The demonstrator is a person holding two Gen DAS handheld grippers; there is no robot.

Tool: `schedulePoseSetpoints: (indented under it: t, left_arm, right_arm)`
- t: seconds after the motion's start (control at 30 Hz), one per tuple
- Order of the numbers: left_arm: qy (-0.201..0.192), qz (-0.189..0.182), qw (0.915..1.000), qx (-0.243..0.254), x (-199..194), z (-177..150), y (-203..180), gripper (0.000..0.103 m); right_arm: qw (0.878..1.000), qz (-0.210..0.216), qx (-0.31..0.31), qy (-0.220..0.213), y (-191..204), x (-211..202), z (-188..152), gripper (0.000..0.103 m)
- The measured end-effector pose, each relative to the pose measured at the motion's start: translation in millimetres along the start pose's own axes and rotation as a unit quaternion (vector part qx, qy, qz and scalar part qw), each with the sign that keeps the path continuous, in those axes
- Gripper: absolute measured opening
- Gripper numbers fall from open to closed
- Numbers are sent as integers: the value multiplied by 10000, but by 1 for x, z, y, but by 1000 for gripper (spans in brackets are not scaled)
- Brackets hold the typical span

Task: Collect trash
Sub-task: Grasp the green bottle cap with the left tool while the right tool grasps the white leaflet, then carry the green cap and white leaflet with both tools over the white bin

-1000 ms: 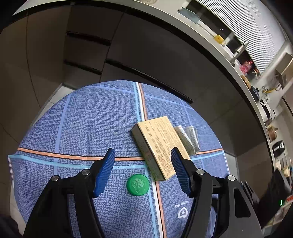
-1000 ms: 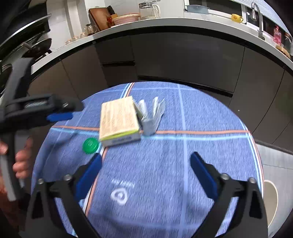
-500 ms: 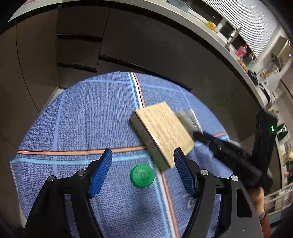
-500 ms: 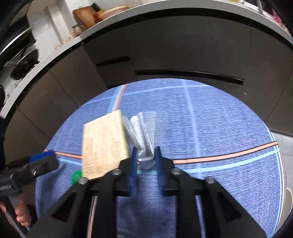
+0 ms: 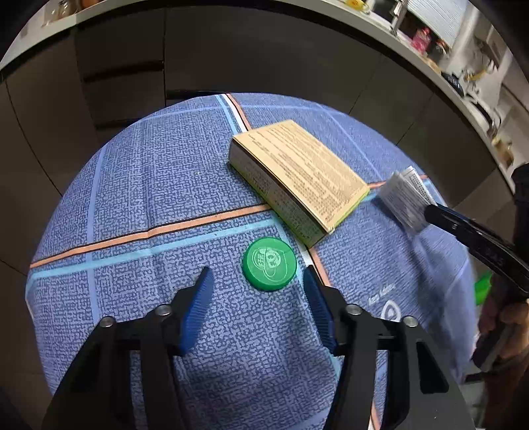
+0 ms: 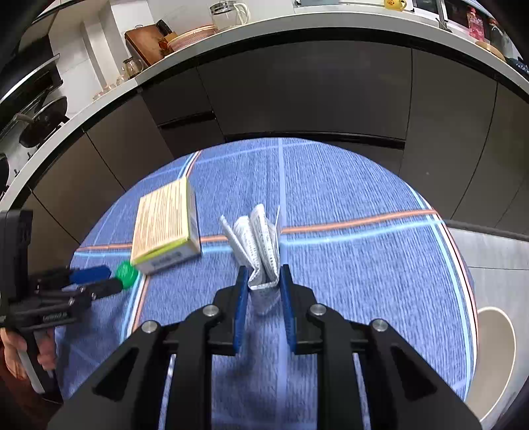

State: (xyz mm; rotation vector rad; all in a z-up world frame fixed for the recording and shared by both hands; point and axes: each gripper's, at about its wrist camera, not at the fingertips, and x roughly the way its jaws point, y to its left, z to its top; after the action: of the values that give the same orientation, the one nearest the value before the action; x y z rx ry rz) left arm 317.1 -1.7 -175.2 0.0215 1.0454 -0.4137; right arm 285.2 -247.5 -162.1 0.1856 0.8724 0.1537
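- Pinching the folded leaflet (image 6: 259,244), the right gripper (image 6: 263,276) has its jaws clamped on the lower end, so the printed folds fan out ahead of the pads; the jaws have just eased a touch, yet the paper sits tight between them. In the left view the leaflet (image 5: 405,195) looks raised off the cloth (image 5: 158,185), likely so it can be carried off as trash.
- The left gripper (image 5: 256,278) points down at the green cap (image 5: 269,263), jaws apart and just narrowed, tips short of it, one to each side. The cap lies flat on the cloth, touched by neither pad; my guess is that the narrowing sizes the gap to it.
- The box (image 5: 297,175) lies flat just beyond the cap, one corner close to it, untouched, probably left for a later pick since both tools are busy.
- Beyond the table, dark cabinets (image 6: 297,89) run under a pale counter (image 6: 264,31) holding kitchenware. No bin is plainly in sight.
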Motion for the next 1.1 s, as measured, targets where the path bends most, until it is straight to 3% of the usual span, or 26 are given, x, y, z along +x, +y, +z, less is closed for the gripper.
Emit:
schedulePoseSetpoints:
  t: [0.17, 0.43, 0.5, 0.57, 0.6, 0.63, 0.9, 1.1]
  left_arm:
    - [47, 161, 9996, 236, 3, 2, -8, 42]
    - [-36, 382, 9983, 434, 12, 9, -19, 42]
    - [-71, 511, 9973, 525, 13, 8, -21, 35]
    - [-91, 514, 9972, 533, 13, 7, -20, 35]
    - [-97, 499, 9975, 497, 12, 7, -19, 34]
    - [-98, 470, 9980, 423, 11, 7, -17, 34]
    - [-238, 234, 9994, -95, -18, -1, -12, 34]
    - [-460, 87, 9989, -26, -46, 1, -30, 34]
  right_arm:
    - [9999, 39, 108, 7, -2, 0, -9, 24]
    - [9999, 71, 124, 41, 2, 5, -10, 43]
    - [9998, 96, 127, 86, 4, 9, -11, 44]
    - [9997, 123, 125, 143, 6, 13, -11, 39]
    - [9997, 126, 110, 179, 7, 15, -12, 20]
    - [9996, 135, 96, 218, 7, 16, -13, 18]
    - [9996, 215, -52, -155, 13, -17, -16, 16]
    - [9985, 290, 34, -456, 9, -50, -18, 16]
